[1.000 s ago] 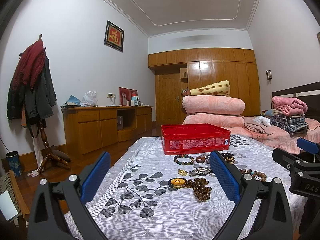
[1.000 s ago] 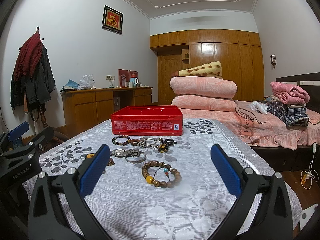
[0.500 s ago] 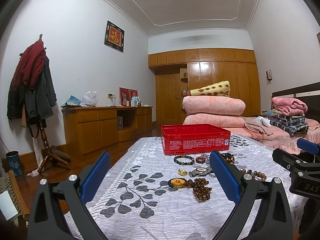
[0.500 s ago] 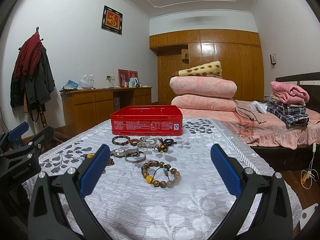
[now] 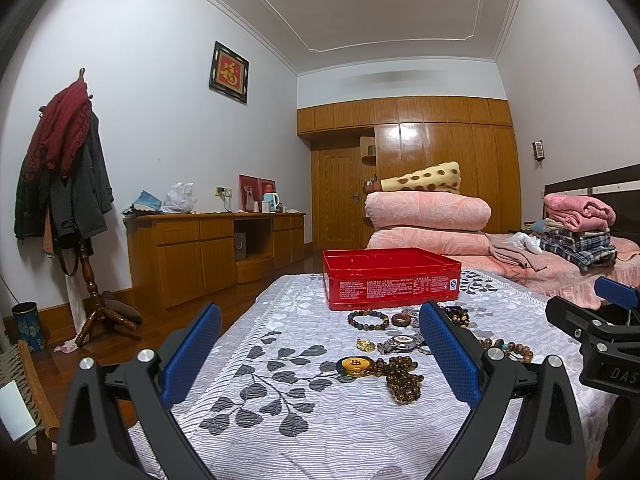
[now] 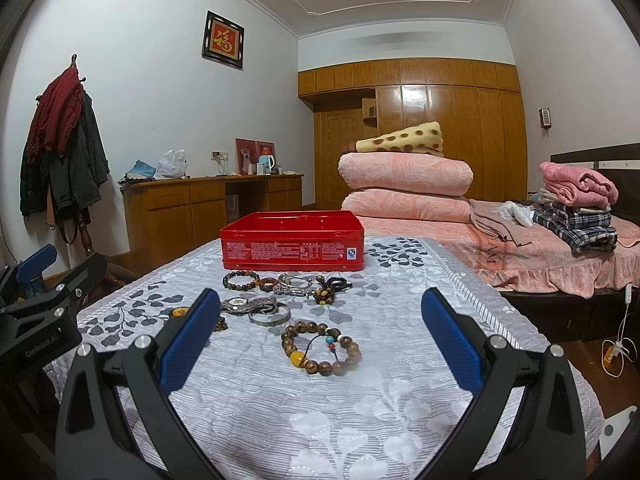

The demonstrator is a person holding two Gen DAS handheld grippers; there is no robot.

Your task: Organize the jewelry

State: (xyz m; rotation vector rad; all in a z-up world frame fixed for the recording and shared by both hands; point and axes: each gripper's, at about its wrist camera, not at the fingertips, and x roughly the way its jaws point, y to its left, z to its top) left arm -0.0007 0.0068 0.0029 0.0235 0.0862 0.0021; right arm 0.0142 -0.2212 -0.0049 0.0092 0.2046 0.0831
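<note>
Two hand-held grippers hover over a table draped in a grey leaf-patterned cloth [image 6: 400,400] in a bedroom, each with its blue-padded fingers spread wide and holding nothing. The left gripper [image 5: 320,354] faces a gold-faced pendant [image 5: 354,365] on a heap of brown prayer beads [image 5: 402,376], with a wristwatch [image 5: 400,344] just behind it. The right gripper [image 6: 320,338] looks onto a large wooden bead bracelet [image 6: 320,348] with amber and turquoise beads, lying flat as a loose ring near the table's middle. Farther back, a silver bangle [image 6: 269,315], a dark beaded bracelet [image 6: 240,280], a wooden ring [image 6: 267,283] and tangled silver chains [image 6: 296,283] form a rough row running left to right, parallel to the long side of an open red tin box [image 6: 292,254] just behind them. What the box holds cannot be seen from either view. Folded pink quilts [image 6: 404,184] are stacked on the bed beyond.
</note>
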